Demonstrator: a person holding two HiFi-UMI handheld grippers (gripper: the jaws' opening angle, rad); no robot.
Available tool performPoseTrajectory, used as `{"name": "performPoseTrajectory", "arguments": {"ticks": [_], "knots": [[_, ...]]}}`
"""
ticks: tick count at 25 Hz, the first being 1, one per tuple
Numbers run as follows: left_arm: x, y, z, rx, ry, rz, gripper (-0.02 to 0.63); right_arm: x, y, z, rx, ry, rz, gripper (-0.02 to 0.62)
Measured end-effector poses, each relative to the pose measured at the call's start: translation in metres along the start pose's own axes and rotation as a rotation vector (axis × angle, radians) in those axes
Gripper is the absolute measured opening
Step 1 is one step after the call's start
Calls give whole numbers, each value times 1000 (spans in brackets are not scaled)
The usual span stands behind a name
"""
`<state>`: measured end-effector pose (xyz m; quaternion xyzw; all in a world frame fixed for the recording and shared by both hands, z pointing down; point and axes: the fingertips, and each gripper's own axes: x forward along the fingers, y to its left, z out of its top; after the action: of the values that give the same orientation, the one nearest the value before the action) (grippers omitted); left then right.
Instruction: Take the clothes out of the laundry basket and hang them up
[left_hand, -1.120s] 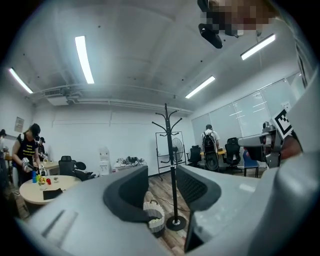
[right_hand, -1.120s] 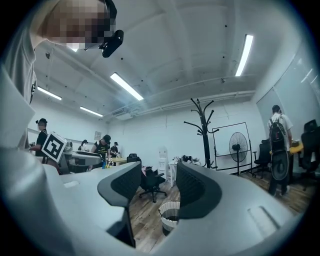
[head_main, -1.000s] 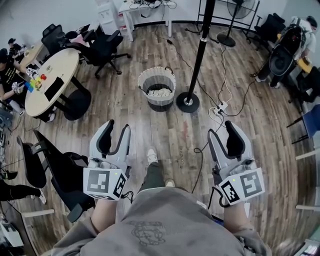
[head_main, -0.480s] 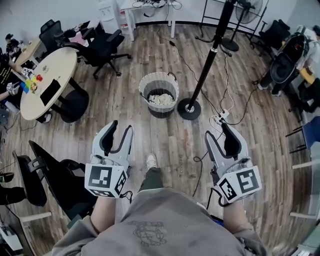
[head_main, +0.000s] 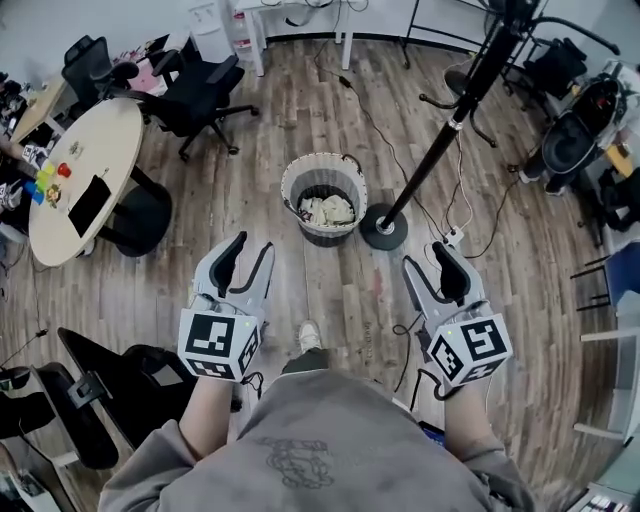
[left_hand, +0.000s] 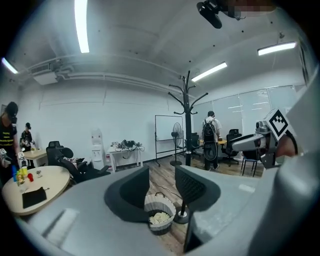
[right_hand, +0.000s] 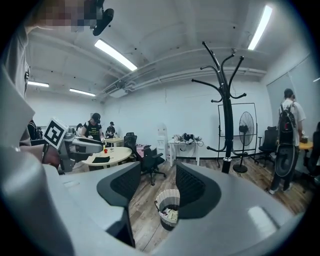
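Observation:
A round white woven laundry basket stands on the wood floor ahead, with pale clothes inside. A black coat stand rises from a round base just right of it. My left gripper and right gripper are held side by side in front of my body, short of the basket, both open and holding nothing. The basket shows between the jaws in the left gripper view, and the same basket in the right gripper view, with the coat stand behind it.
A round wooden table with small items stands at left, office chairs around it. Cables and a power strip lie on the floor by the stand's base. A fan, desks and several people are farther off.
I have moved forward: the basket and stand base now lie closer to both grippers. The grippers keep their open pose side by side.

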<state>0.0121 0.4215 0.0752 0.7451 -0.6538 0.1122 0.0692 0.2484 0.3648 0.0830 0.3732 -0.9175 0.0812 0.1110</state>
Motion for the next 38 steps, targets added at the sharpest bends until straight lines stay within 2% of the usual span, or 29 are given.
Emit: {"name": "performPoseTrajectory", "arguments": {"ticks": [4, 12, 21, 26, 31, 35, 38], "knots": [[42, 35, -5, 1, 30, -33, 164, 58, -4, -4, 12, 56, 2, 242], [98, 70, -21, 12, 85, -77, 164, 133, -22, -31, 5, 177, -2, 250], [151, 85, -56, -7, 178, -133, 164, 186, -51, -88, 19, 332, -14, 252], [197, 92, -72, 5, 223, -119, 164, 222, -79, -112, 37, 397, -6, 253], [243, 102, -97, 3, 259, -130, 164, 272, -100, -137, 50, 460, 26, 252], [278, 105, -119, -20, 332, -144, 166, 311, -112, -158, 57, 533, 66, 253], [305, 109, -131, -41, 345, -144, 164, 338, -120, -180, 64, 590, 94, 253]]}}
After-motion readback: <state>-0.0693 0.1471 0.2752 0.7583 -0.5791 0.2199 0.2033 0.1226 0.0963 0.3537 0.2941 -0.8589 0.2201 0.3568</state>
